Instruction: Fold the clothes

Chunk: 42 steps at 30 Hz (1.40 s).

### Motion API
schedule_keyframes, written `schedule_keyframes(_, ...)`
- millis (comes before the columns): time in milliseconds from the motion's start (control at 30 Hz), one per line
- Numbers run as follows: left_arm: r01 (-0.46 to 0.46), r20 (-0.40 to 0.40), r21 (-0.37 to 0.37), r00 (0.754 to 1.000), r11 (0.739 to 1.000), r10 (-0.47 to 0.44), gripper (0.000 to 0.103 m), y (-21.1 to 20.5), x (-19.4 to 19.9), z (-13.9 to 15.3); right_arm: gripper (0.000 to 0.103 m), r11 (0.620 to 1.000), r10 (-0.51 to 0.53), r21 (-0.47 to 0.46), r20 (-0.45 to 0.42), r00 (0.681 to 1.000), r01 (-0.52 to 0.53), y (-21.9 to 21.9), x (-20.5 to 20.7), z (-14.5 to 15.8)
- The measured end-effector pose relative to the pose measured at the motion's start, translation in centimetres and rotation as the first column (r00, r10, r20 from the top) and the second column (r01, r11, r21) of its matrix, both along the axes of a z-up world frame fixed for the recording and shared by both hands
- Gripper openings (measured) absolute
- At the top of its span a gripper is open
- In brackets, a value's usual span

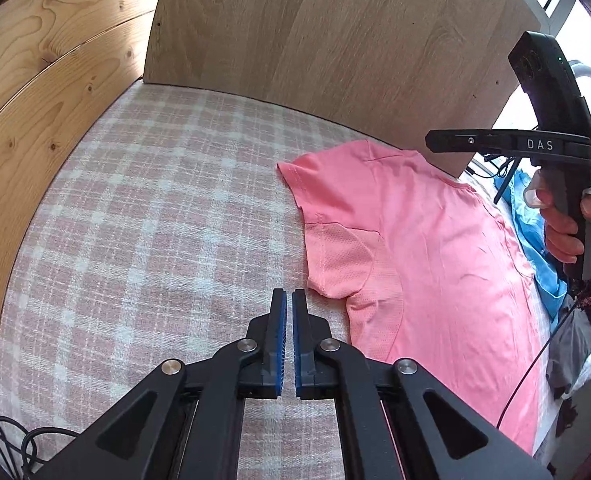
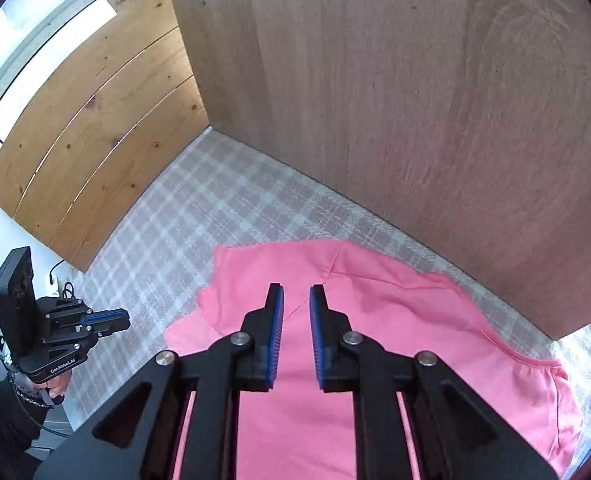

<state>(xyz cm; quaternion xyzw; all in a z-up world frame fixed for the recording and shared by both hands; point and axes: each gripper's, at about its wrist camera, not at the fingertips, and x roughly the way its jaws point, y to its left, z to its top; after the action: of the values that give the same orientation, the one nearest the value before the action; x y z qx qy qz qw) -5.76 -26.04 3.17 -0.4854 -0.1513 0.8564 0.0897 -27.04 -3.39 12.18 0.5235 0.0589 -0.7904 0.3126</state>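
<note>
Our left claw (image 1: 289, 294) is almost pressed together; our right claw (image 2: 296, 290) is spread, empty, over the pink shirt (image 2: 415, 320). Only the left view shows blue cloth (image 1: 535, 240) at 3 o'clock.

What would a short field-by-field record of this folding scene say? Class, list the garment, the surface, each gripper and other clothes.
garment: pink T-shirt, spread flat, one short sleeve out to the side
surface: pink-and-white plaid bedcover, wooden panels behind it
left gripper: above bare bedcover beside the sleeve, jaws almost closed, holding nothing
right gripper: raised above the shirt, jaws apart, holding nothing
other clothes: blue garment beyond the shirt's far edge
</note>
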Motion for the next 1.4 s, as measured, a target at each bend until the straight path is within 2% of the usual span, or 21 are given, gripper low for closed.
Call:
schedule_keyframes(33, 0.003, 0.003, 0.01, 1.0, 1.0, -0.003, 0.001, 0.2, 0.2, 0.0, 0.03, 1.0, 0.019, 0.01, -0.007, 1.0, -0.019, -1.0, 0.8, 0.0)
schedule_keyframes(67, 0.004, 0.008, 0.018, 1.0, 1.0, -0.004, 0.001, 0.4, 0.4, 0.0, 0.032, 0.999, 0.033, 0.025, -0.011, 0.999, -0.033, -2.3, 1.4, -0.3)
schedule_keyframes(167, 0.01, 0.023, 0.042, 1.0, 0.999, -0.011, 0.001, 1.1, 0.8, -0.1, 0.033, 0.996, 0.059, 0.066, 0.021, 0.998, -0.06, -6.1, 2.4, -2.5)
schedule_keyframes(300, 0.032, 0.029, 0.048, 0.999, 0.998, -0.034, 0.001, 2.1, 0.3, -0.9, 0.033, 0.985, 0.056, 0.165, -0.013, 0.998, -0.053, -10.3, 1.5, -5.2)
schedule_keyframes(467, 0.032, 0.022, 0.07, 0.999, 0.997, -0.034, 0.001, 2.1, -0.2, -1.4, 0.034, 0.961, 0.064, 0.271, -0.022, 0.998, -0.055, -13.0, -0.6, -8.1)
schedule_keyframes(600, 0.021, 0.029, 0.084, 0.999, 0.996, -0.023, 0.002, 1.5, -0.6, -1.7, 0.032, 0.96, 0.071, 0.274, -0.023, 0.997, -0.062, -13.2, -1.4, -8.8)
schedule_keyframes(633, 0.02, 0.031, 0.086, 0.999, 0.996, -0.023, 0.002, 1.5, -0.7, -1.7, 0.014, 0.961, 0.071, 0.27, -0.023, 0.997, -0.062, -13.0, -1.3, -8.7)
schedule_keyframes(667, 0.022, 0.031, 0.087, 0.999, 0.996, -0.025, 0.003, 1.5, -0.8, -1.8, 0.001, 0.962, 0.072, 0.266, -0.028, 0.997, -0.062, -12.6, -1.2, -8.4)
schedule_keyframes(800, 0.036, 0.035, 0.083, 0.999, 0.996, -0.039, 0.007, 1.7, -1.3, -2.0, 0.003, 0.969, 0.077, 0.239, -0.085, 0.993, -0.054, -10.1, 0.2, -6.3)
schedule_keyframes(900, 0.047, 0.031, 0.083, 0.998, 0.995, -0.05, 0.008, 2.0, -1.9, -1.9, 0.003, 0.986, 0.012, 0.166, -0.102, 0.995, 0.005, -6.2, 1.1, -4.4)
schedule_keyframes(967, 0.065, 0.022, 0.086, 0.998, 0.994, -0.067, 0.009, 2.3, -2.2, -1.6, 0.003, 0.996, -0.032, 0.08, -0.101, 0.994, 0.04, -3.3, 1.9, -3.2)
schedule_keyframes(1033, 0.088, 0.011, 0.086, 0.996, 0.992, -0.089, 0.013, 2.8, -2.6, -1.3, 0.003, 0.998, -0.06, 0.006, -0.107, 0.992, 0.061, -0.5, 3.0, -2.5)
schedule_keyframes(1100, 0.116, 0.004, 0.071, 0.993, 0.991, -0.116, 0.014, 3.4, -3.0, -1.2, 0.003, 0.996, -0.085, -0.029, -0.116, 0.99, 0.083, 2.2, 4.5, -2.3)
schedule_keyframes(1200, 0.151, 0.003, 0.062, 0.988, 0.987, -0.152, 0.015, 4.3, -3.3, -0.8, 0.003, 0.994, -0.109, 0.008, -0.086, 0.99, 0.11, 5.5, 6.3, -3.9)
schedule_keyframes(1300, 0.169, 0.013, 0.046, 0.985, 0.985, -0.17, 0.015, 4.9, -3.9, -0.6, 0.004, 0.984, -0.122, 0.126, -0.034, 0.992, 0.125, 7.4, 6.6, -6.5)
schedule_keyframes(1333, 0.177, 0.012, 0.039, 0.984, 0.984, -0.177, 0.015, 5.2, -4.1, -0.5, 0.004, 0.981, -0.134, 0.137, -0.023, 0.991, 0.136, 8.0, 6.8, -6.9)
schedule_keyframes(1400, 0.192, 0.01, 0.008, 0.981, 0.981, -0.192, 0.017, 5.9, -4.6, -0.4, 0.004, 0.983, -0.158, 0.09, -0.012, 0.987, 0.158, 8.9, 7.0, -6.8)
